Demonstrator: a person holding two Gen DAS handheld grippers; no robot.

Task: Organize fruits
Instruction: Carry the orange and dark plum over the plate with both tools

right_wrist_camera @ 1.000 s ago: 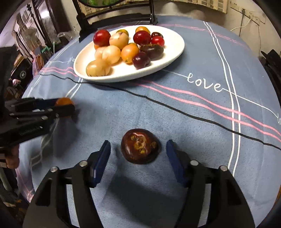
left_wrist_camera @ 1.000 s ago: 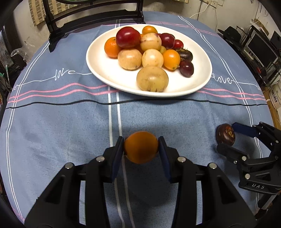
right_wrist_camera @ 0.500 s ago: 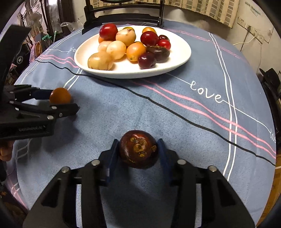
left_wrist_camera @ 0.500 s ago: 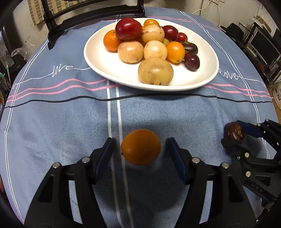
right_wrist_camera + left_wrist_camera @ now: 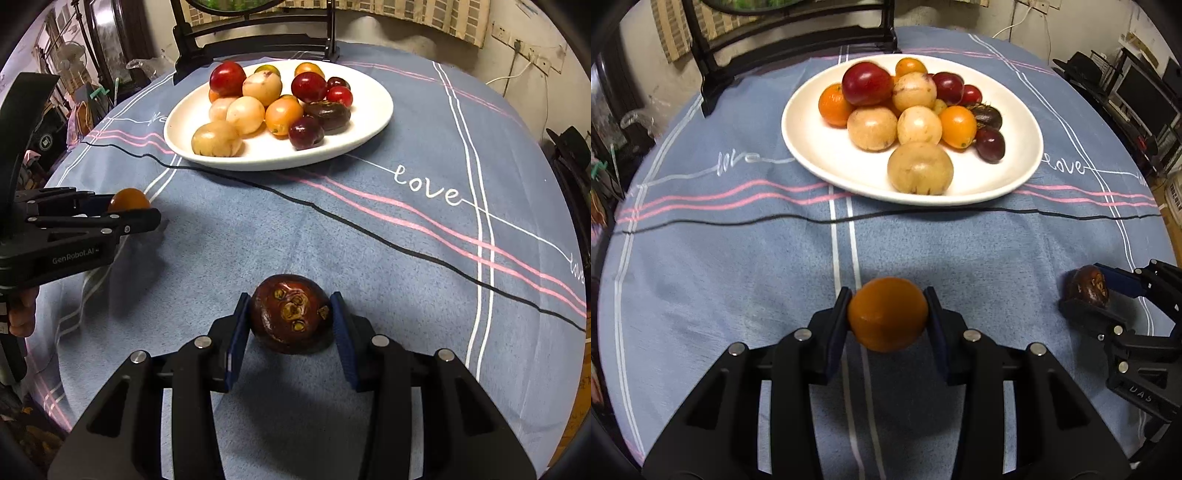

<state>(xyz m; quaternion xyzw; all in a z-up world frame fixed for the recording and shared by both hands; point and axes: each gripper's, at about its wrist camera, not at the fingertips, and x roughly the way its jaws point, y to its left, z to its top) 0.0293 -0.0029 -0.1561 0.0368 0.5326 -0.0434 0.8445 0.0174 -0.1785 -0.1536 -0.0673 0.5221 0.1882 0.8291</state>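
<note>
**Two fruits gripped above a blue tablecloth**

A blue striped tablecloth (image 5: 738, 266) is covering a round table. The left gripper (image 5: 888, 317) is closing its jaws on an orange (image 5: 887, 319). The right gripper (image 5: 291, 317) is pinching a dark brown fruit (image 5: 291, 314). Well beyond both, a white plate (image 5: 820, 147) is holding about a dozen piled fruits. Most seem gathered; these two likely remain.

Wide bare strip of tabletop (image 5: 738, 266) open between near edge and plate (image 5: 812, 155). Plate with piled fruit (image 5: 908, 110) blocking the far middle. Chair back (image 5: 790, 40) closing off the far edge. Right hand-held gripper (image 5: 1086, 291) occupying near right edge; left hand-held gripper (image 5: 129, 212) at near left. Clear cloth right of plate toward right edge.
</note>
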